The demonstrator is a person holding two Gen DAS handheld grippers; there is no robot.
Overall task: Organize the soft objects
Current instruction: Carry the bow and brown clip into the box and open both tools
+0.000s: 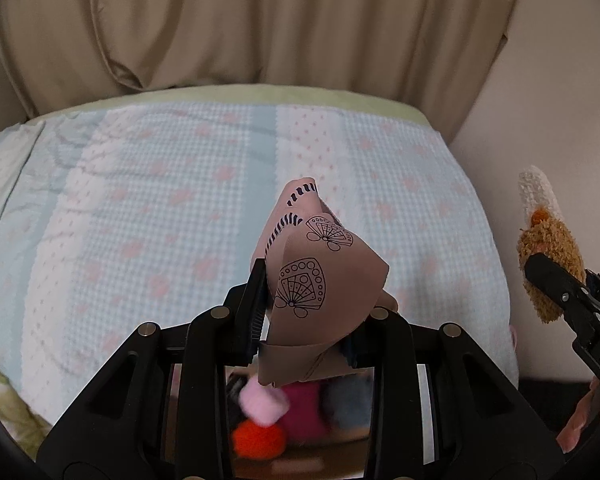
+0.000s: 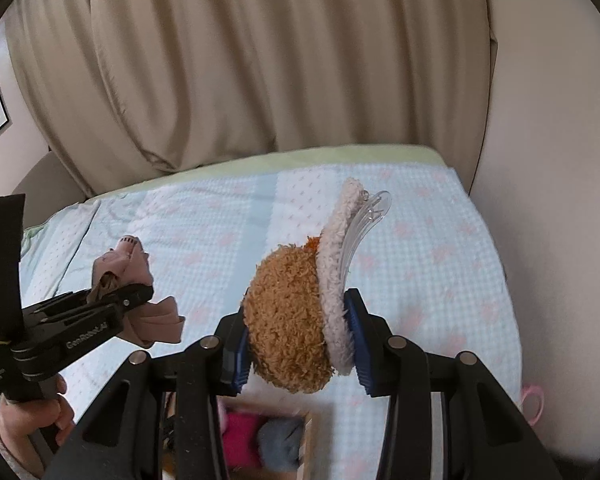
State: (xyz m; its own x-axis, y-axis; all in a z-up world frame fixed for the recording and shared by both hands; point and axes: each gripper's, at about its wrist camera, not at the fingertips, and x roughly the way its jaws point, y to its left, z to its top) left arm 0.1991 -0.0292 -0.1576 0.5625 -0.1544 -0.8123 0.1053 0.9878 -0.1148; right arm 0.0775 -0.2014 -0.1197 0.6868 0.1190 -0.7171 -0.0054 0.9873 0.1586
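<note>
My left gripper (image 1: pixel 304 312) is shut on a folded pink cloth (image 1: pixel 320 276) printed with black fan motifs, held above the bed. It also shows in the right wrist view (image 2: pixel 140 300), with the cloth (image 2: pixel 128 264) bunched in its jaws. My right gripper (image 2: pixel 296 344) is shut on a fuzzy brown and white plush hair clip (image 2: pixel 292 320) with a clear plastic claw (image 2: pixel 364 224). The plush hair clip also shows at the right of the left wrist view (image 1: pixel 548 248), held by the right gripper (image 1: pixel 540 276).
A light blue quilt (image 1: pixel 160 208) with pink motifs covers the bed. Beige curtains (image 2: pixel 240 60) hang behind it. A wooden box (image 2: pixel 304 452) below the grippers holds pink, red and grey-blue soft balls (image 1: pixel 300 408). A pink ring (image 2: pixel 534 402) lies at the bed's right edge. A wall (image 2: pixel 548 160) stands at right.
</note>
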